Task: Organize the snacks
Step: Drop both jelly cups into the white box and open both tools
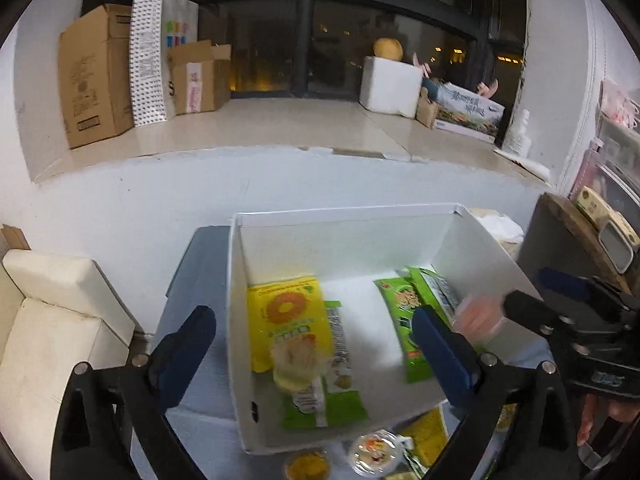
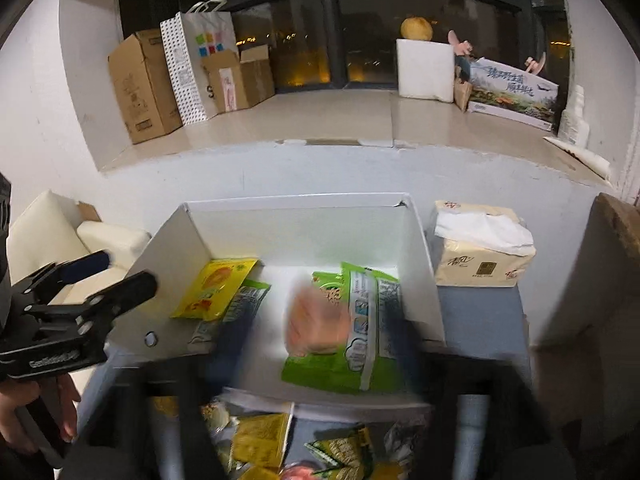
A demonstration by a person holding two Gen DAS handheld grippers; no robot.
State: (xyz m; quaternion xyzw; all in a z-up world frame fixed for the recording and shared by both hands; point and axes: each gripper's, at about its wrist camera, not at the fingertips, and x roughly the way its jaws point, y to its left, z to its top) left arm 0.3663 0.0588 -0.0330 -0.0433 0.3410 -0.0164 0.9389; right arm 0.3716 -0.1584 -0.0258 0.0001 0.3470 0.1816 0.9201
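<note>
Above white box (image 1: 492,248), left gripper (image 1: 316,344) spread wide, empty; right gripper (image 2: 316,344) motion-blurred, grip unreadable, pink snack (image 2: 318,322) ahead.

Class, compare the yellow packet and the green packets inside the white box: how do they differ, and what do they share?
The yellow packet lies by the white box's left wall; the green packets lie toward its right. The yellow packet shows an orange ring; the green packets show pale panels. Both lie flat inside the box.
</note>
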